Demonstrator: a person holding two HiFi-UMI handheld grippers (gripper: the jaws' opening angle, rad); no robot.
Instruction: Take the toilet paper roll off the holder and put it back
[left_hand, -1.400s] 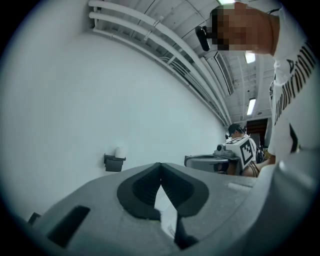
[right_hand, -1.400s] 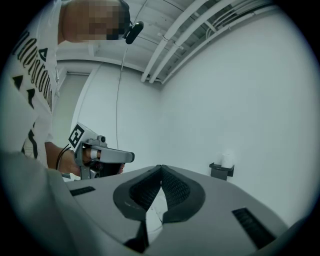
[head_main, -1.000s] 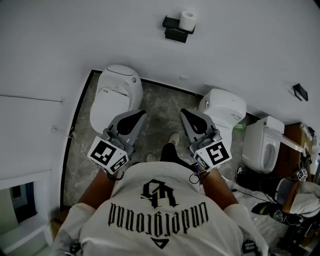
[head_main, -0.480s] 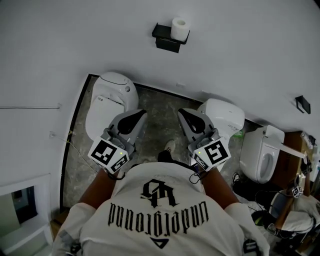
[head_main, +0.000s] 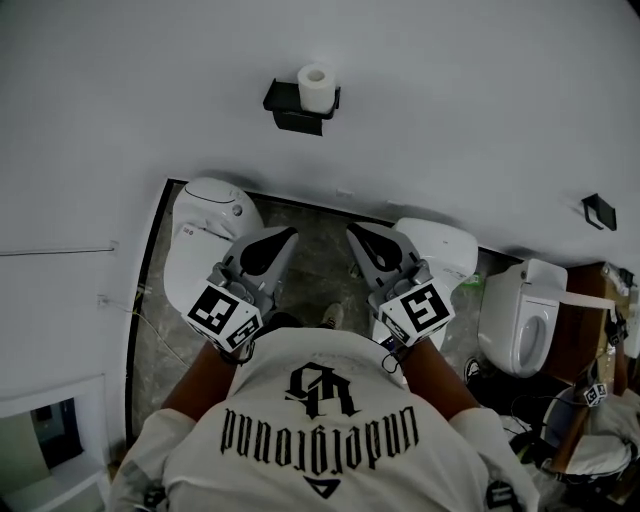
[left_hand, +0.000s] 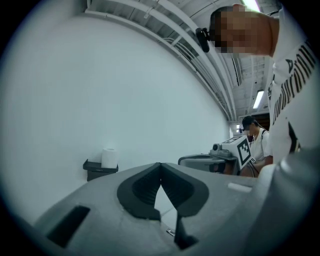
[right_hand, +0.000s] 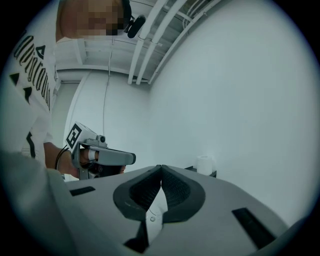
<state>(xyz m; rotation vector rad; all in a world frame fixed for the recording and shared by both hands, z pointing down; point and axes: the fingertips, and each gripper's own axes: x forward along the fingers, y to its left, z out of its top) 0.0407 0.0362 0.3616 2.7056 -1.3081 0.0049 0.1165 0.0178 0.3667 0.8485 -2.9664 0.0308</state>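
Note:
A white toilet paper roll (head_main: 317, 87) stands upright on a black wall holder (head_main: 296, 108) high on the white wall. The same roll (left_hand: 109, 158) shows far left in the left gripper view, and small (right_hand: 204, 164) right of centre in the right gripper view. My left gripper (head_main: 291, 233) and right gripper (head_main: 352, 232) are held side by side in front of my chest, well short of the roll. Both are shut with nothing between the jaws. Their tips (left_hand: 160, 165) (right_hand: 160, 167) meet.
Three white toilets stand along the wall: one at left (head_main: 205, 225), one in the middle (head_main: 440, 245), one at right (head_main: 525, 310). A small black fixture (head_main: 599, 210) is on the wall at right. Cables and gear lie at the far right (head_main: 590, 400). Another person (left_hand: 254, 140) stands in the background.
The view has shifted: the roll and holder now lie lower and further left in the head view. Both grippers have stayed shut and close together.

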